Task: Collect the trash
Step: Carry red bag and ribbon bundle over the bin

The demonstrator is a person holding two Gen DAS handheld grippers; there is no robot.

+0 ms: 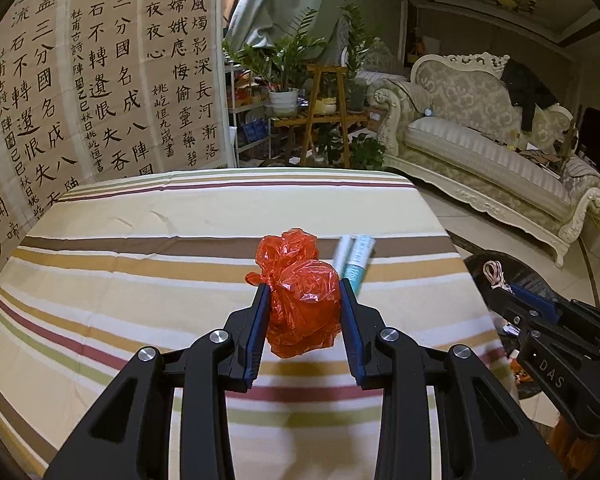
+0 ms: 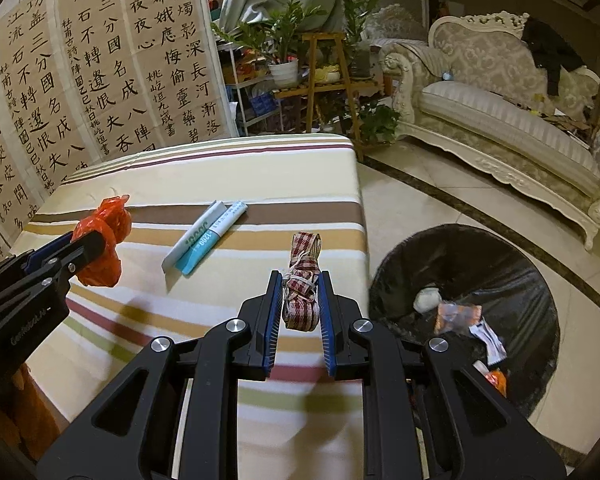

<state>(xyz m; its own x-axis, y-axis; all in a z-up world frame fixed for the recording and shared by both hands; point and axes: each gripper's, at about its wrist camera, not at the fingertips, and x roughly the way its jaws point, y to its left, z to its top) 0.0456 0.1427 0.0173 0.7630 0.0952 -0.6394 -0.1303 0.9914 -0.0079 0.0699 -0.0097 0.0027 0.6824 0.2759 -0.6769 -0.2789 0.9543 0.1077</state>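
The left tongs [image 1: 303, 300] are clamped on a crumpled red plastic bag [image 1: 300, 304], the blue pads pressing its two sides, and they hold it lifted above the striped table [image 1: 140, 216], near the middle of its width. The bag appears knotted into a ball, which probably makes it easy to carry as one lump; its underside and whatever it holds cannot be seen.

Further right, a folded white and teal paper packet [image 2: 204, 240] lies flat on the table toward the far right part, not yet picked up. Its printing is too small to read, and in the left wrist view the bag and one finger cover its near end.

The right tongs [image 2: 300, 300] are closed on a red-and-white checked strip tied with string [image 2: 302, 280], held up over the table's right edge. That placement suits the next move, since the black-lined trash bin [image 2: 500, 264] stands on the floor just beyond that edge. The bin already holds a white wad, a crinkled wrapper and some paper scraps; its near rim is cut off by the tongs' frame, and how deep it goes is unclear.
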